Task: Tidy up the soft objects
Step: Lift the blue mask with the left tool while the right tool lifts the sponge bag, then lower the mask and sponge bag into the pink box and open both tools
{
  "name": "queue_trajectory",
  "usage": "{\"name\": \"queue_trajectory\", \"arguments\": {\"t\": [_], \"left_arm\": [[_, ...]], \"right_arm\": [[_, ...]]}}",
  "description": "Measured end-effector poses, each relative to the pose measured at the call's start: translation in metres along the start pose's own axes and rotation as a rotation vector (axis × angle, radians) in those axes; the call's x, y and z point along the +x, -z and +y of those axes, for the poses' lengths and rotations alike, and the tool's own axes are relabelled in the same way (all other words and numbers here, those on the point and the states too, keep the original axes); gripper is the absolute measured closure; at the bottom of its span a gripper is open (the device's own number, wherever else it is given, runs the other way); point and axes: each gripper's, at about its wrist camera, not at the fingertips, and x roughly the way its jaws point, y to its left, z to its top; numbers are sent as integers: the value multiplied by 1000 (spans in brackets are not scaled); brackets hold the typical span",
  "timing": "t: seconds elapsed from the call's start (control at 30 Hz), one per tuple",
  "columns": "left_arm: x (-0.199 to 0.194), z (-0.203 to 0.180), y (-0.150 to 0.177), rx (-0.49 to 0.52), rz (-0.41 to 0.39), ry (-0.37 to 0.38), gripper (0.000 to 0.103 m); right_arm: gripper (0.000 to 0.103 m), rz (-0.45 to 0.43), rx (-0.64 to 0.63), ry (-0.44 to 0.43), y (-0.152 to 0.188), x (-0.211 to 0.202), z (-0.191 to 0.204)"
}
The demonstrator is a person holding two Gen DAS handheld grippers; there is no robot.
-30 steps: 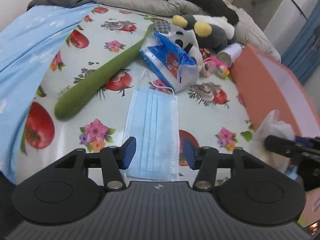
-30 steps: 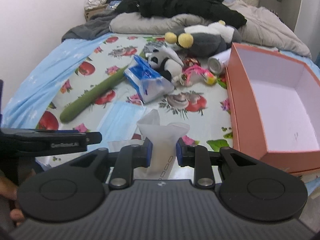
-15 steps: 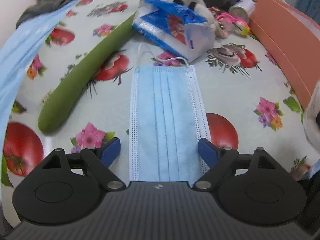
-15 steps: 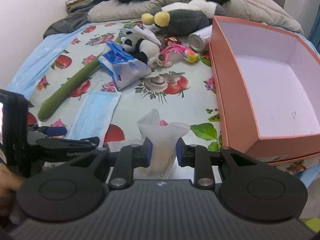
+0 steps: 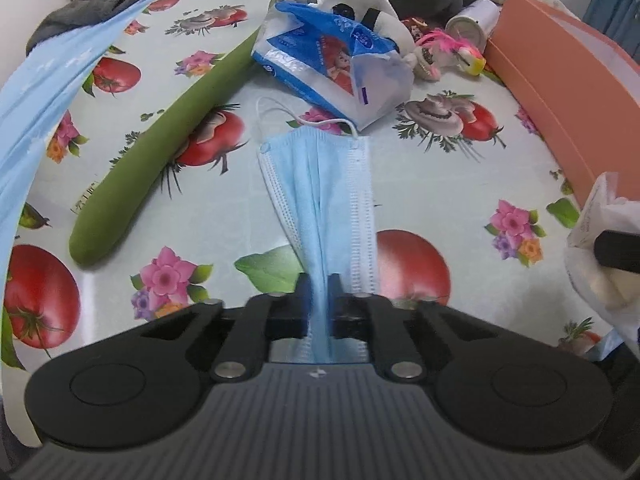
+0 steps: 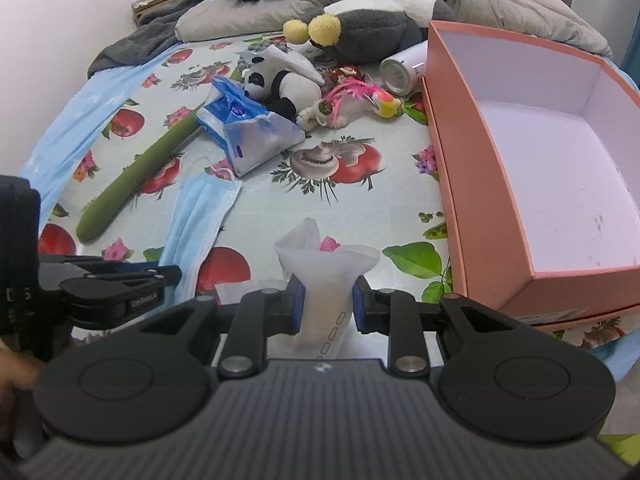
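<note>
A light blue face mask [image 5: 320, 184] lies on the fruit-print sheet, bunched into folds at its near end. My left gripper [image 5: 319, 292] is closing on that end, and the pads pinch the fabric between them. In the right wrist view the mask [image 6: 200, 216] runs toward the left gripper [image 6: 168, 272] at the lower left. My right gripper [image 6: 327, 300] is shut on a translucent white plastic bag [image 6: 326, 256] that stands up between its pads. The same bag [image 5: 592, 220] shows at the right edge of the left wrist view.
An open orange box [image 6: 472, 160] with a white inside stands at the right. A long green plush [image 5: 160, 148], a blue tissue pack [image 5: 332, 56], a panda toy [image 6: 280, 84], a pink-feathered toy [image 6: 352, 100] and a can [image 6: 400, 72] lie beyond the mask. Bedding is piled at the back.
The left gripper came down over the mask, opened wide around it, then closed and gathered its near end into folds. The right gripper sank a little, still holding the bag.
</note>
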Motion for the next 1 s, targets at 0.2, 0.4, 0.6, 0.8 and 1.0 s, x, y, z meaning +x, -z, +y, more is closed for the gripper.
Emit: {"name": "queue_trajectory", "arguments": {"t": [0.2, 0.4, 0.6, 0.8, 1.0], "left_arm": [[-16, 2, -4, -62, -13, 59, 96], [-60, 1, -13, -100, -91, 121, 96], [-112, -5, -23, -97, -180, 177, 96], [-153, -17, -28, -75, -246, 231, 96], [-191, -30, -31, -37, -299, 290, 96]], "right_arm": [[75, -42, 0, 1, -7, -16, 1], [75, -118, -9, 4, -14, -48, 6], [75, -199, -10, -3, -18, -87, 7], [75, -262, 10, 3, -23, -120, 3], [75, -313, 19, 16, -22, -148, -3]]}}
